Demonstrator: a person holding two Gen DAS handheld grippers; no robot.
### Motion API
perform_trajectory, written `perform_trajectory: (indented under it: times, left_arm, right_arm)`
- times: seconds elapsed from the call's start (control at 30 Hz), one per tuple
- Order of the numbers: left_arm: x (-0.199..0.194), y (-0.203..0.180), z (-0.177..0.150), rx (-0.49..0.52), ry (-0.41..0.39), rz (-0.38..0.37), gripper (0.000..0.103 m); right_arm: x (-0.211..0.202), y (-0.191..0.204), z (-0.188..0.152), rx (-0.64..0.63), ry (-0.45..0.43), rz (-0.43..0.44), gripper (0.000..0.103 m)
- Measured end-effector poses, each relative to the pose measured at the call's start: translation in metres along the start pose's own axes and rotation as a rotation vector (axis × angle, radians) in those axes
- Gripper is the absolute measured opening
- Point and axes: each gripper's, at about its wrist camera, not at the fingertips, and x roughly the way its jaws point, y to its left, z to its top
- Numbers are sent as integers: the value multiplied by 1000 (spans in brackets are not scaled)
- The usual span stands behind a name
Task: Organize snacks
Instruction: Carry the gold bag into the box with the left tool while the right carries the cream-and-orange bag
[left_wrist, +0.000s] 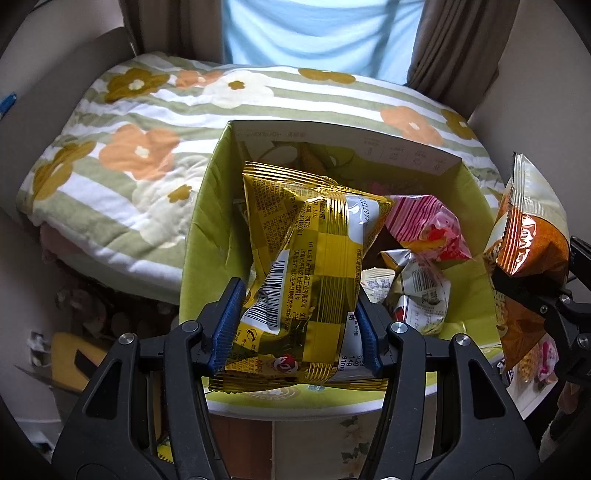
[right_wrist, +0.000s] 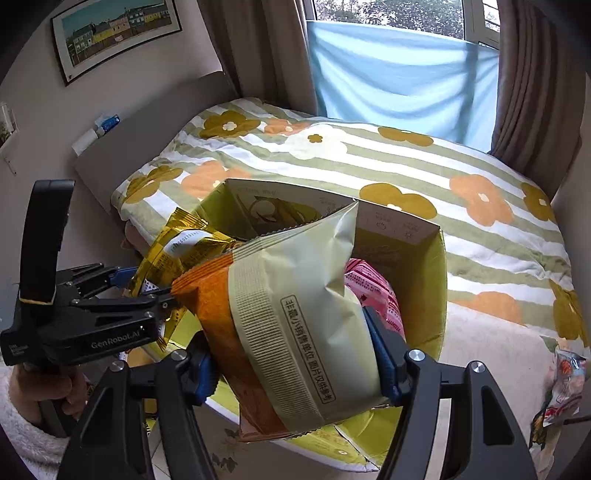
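Note:
My left gripper is shut on a gold snack bag and holds it over the open green cardboard box. My right gripper is shut on an orange and cream snack bag above the same box. In the left wrist view the orange bag and the right gripper show at the right edge. In the right wrist view the left gripper and the gold bag show at the left. Inside the box lie a pink and red bag and small white packets.
The box stands at the edge of a bed with a green-striped flowered quilt. Another snack packet lies on the bed at the right. Curtains and a blue cloth hang behind. The floor beside the bed is cluttered.

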Motion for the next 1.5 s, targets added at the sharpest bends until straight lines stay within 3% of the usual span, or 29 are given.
perform_trajectory:
  times: [0.03,0.07,0.1,0.17,0.53,0.9,0.93,0.97,1.03,1.5]
  left_arm:
    - [1,-1,-2,0,-8,6,54]
    - [1,-3,-3,3,-8,16,65]
    - [4,-4,-3,9,-2,27,87]
    - [5,-5,-6,18,-14,41,103]
    - [-2,7,-18,-8,0,54,103]
    - [-6,15,-14,-42,-6,62,103]
    - [-6,15,-15,-40,-4,66,103]
    - [-5,14,-15,-39,-3,70,103]
    - [-3,14,-16,-38,3,71,103]
    - [-16,1,-16,-23,-7,81,103]
  right_arm:
    - [0,0,0,7,1,-5,63]
    - [0,-1,0,16,2,-8,63]
    - [0,-2,0,28,5,-10,63]
    - [1,-3,0,39,10,-15,63]
    - [20,-5,0,62,66,1,63]
    - [49,3,31,45,84,77,65]
    - [52,2,32,55,82,85,70]
    - [53,1,32,63,75,86,85]
    - [53,1,31,62,54,70,100]
    - [29,-11,11,81,41,27,100]
